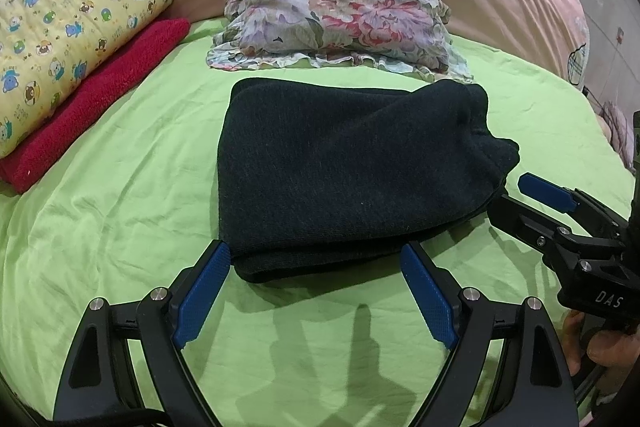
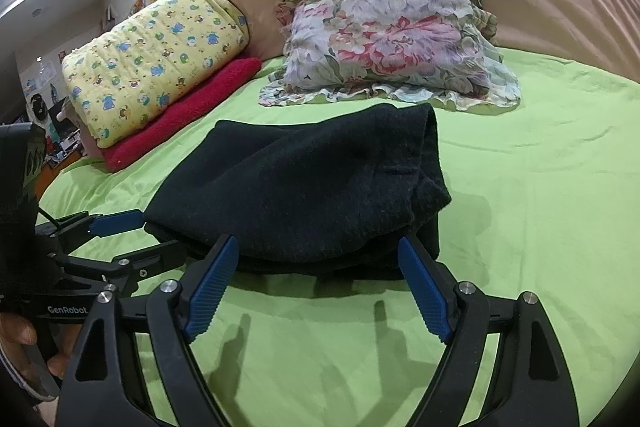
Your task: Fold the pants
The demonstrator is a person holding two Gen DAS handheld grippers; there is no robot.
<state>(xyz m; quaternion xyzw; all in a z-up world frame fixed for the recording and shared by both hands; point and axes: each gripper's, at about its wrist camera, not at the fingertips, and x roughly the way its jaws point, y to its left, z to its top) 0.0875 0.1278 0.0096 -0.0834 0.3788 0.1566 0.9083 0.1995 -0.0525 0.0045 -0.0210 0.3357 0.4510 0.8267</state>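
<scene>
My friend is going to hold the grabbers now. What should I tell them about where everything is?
Left tool: open, holding nothing, resting at the near edge of the folded pants.
Right tool: open too, empty, at the same near edge further right.
The dark pants lie in a thick folded bundle on the green sheet, in front of the floral pillow. A yellow quilt on a red towel sits off to the left.
Done: the pants look folded several times.
Left: maybe tidy the lumpy right end, or one last fold, if wanted.
</scene>
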